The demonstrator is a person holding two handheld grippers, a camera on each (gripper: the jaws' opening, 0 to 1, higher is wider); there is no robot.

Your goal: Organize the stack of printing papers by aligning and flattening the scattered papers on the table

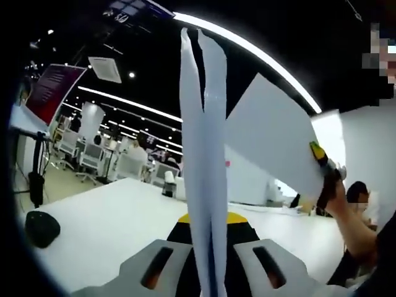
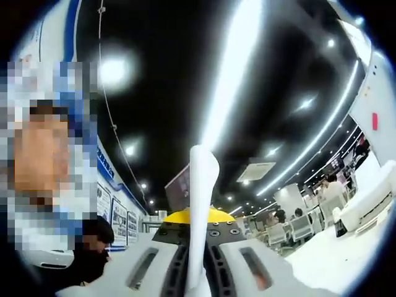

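A stack of white printing papers (image 1: 207,154) stands edge-on between the grey jaws of my left gripper (image 1: 210,263), which is shut on it. The sheets rise to the top of the left gripper view and split slightly at the upper edge. One broad face of the papers (image 1: 272,136) spreads to the right, where my right gripper (image 1: 323,162), held in a person's hand, is clamped on its far corner. In the right gripper view the papers (image 2: 200,204) show as a thin white edge between the jaws of my right gripper (image 2: 199,269), which is shut on them. The papers are lifted above the white table (image 1: 105,229).
A black rounded object (image 1: 41,227) lies on the table at the left. Office chairs and desks (image 1: 93,158) stand beyond the table. A seated person (image 1: 359,198) is at the far right. A bright ceiling light strip (image 2: 238,68) runs overhead.
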